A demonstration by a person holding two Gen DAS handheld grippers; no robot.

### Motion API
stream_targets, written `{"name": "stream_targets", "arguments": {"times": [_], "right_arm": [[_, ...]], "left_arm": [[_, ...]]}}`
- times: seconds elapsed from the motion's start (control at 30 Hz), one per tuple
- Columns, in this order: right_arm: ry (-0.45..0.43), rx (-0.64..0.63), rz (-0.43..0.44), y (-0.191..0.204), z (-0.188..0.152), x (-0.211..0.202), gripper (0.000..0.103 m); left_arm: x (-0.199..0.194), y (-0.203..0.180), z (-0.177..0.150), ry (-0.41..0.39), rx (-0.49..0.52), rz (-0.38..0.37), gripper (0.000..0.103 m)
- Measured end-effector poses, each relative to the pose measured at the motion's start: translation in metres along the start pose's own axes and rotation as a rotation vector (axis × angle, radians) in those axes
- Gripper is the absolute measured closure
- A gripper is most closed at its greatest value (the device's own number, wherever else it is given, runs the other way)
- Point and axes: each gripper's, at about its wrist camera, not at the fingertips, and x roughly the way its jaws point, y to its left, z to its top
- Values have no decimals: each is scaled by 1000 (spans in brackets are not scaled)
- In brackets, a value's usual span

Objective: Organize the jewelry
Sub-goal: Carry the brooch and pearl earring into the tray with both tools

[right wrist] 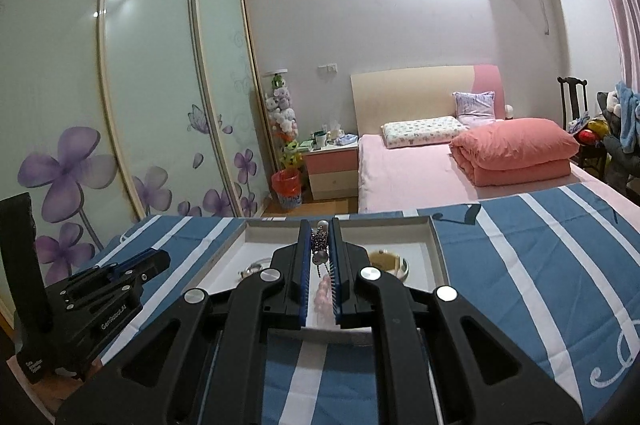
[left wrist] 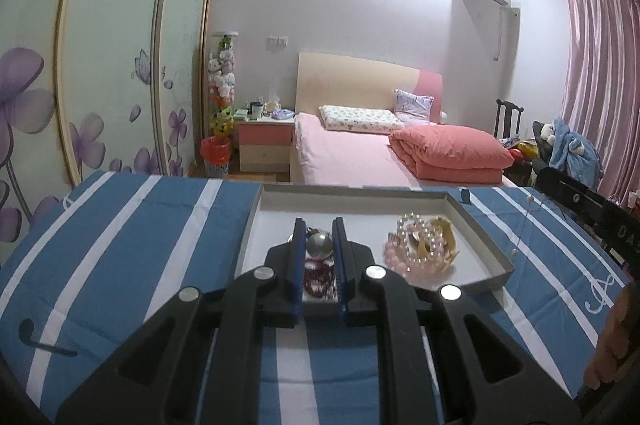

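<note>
Right gripper (right wrist: 320, 225), perhaps clasping chain (right wrist: 319, 239)

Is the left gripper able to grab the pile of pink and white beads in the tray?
Probably yes. The bead pile lies uncovered in the open tray, just right of the left gripper. Its fingers sit apart around a silver round piece, so it would have to shift right first.

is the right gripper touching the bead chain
Touching: in the right wrist view the right gripper has both fingers pressed against the bead chain.
</note>
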Motion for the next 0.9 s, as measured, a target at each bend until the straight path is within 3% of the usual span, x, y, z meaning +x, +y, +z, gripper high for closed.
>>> {"name": "stream_targets", "arguments": {"times": [0.3,0.9], "right_arm": [[-19,-1,-4,1,12,19,93],[49,15,-34,-7,7,78,93]], "left_arm": [[20,-4,13,-15,4,0,89],[79,-7,17,25,34,-13,89]]}}
